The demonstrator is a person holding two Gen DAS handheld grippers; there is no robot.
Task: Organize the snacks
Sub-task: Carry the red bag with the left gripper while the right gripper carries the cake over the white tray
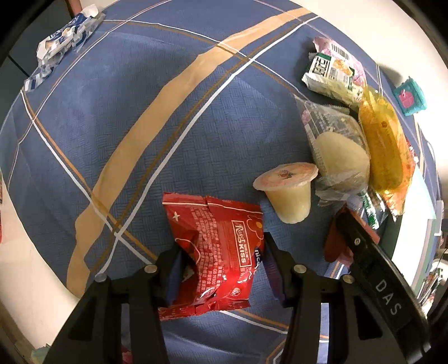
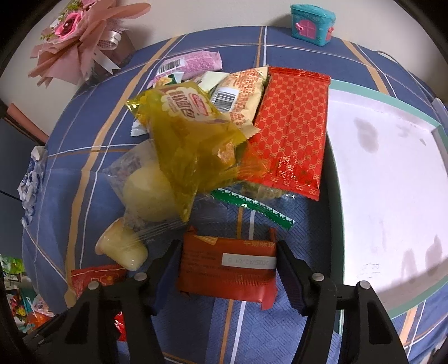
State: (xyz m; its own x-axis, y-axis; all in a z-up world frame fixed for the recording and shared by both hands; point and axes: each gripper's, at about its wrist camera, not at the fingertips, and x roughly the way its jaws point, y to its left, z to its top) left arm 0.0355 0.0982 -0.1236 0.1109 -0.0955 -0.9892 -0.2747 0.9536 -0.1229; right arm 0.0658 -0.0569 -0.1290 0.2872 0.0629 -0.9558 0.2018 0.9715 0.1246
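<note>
The place looks like a home, most likely a lived-in room. A blue plaid cloth (image 1: 140, 117) with tan and white stripes covers the bench, the sort of covering used on household furniture. A pink wrapped flower bouquet (image 2: 78, 36) stands at its far edge against a plain pale wall, and a small teal toy house (image 2: 312, 23) with a pink window sits nearby. Assorted packaged snacks (image 2: 196, 134) lie heaped on the cloth beside a white tray (image 2: 392, 173) with a green rim.

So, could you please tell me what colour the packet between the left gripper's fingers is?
The packet is red with white print, clearest in the left wrist view.
</note>
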